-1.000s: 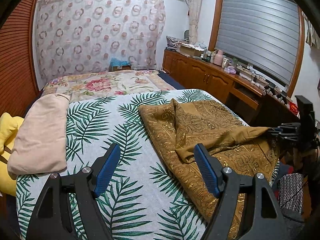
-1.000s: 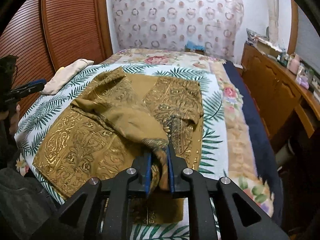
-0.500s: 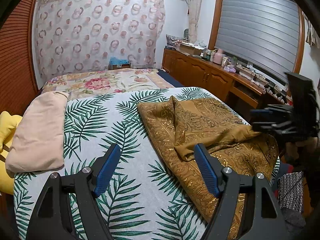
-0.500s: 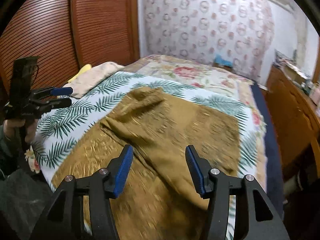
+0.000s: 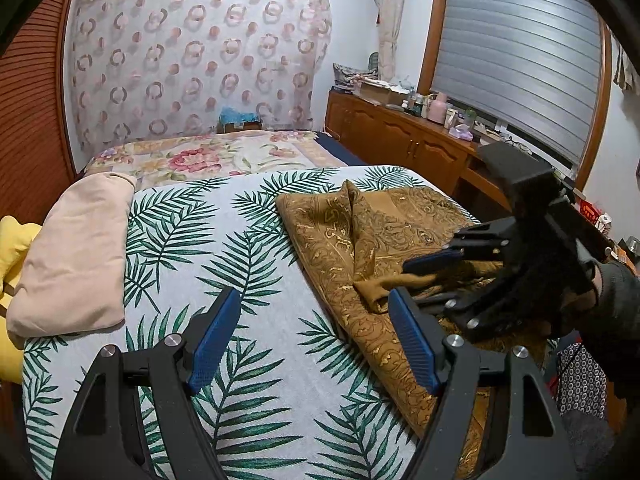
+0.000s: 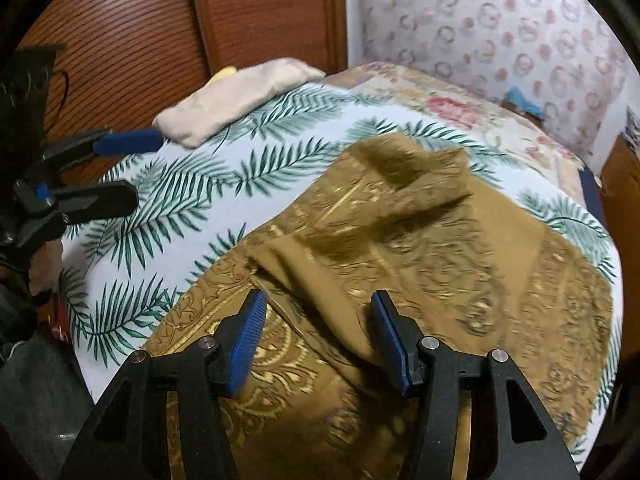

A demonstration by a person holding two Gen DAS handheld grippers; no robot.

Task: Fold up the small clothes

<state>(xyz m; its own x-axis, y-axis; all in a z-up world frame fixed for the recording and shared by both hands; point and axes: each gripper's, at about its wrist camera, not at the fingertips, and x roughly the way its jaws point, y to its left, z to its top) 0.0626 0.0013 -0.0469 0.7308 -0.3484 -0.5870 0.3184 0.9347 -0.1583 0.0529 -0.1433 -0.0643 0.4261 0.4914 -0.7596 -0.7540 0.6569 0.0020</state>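
Observation:
A mustard-brown garment with gold paisley print (image 5: 384, 232) lies partly folded on the right half of the palm-leaf bedsheet (image 5: 224, 248); it fills the right wrist view (image 6: 400, 248), with a plain flap folded over its middle. My left gripper (image 5: 316, 340) is open and empty above the sheet, left of the garment's near edge. My right gripper (image 6: 318, 336) is open, jaws wide, low over the folded flap. It also shows in the left wrist view (image 5: 424, 276), open over the flap's tip.
A folded beige cloth (image 5: 76, 252) lies at the sheet's left edge beside a yellow item (image 5: 12, 236). A floral bedspread (image 5: 208, 156) lies beyond. Wooden cabinets (image 5: 400, 140) line the right wall. A wooden slatted wardrobe (image 6: 160, 28) stands on the left.
My right gripper let go of the flap it was holding, opened wide, and swung left over the garment. My left gripper stayed open and barely moved.

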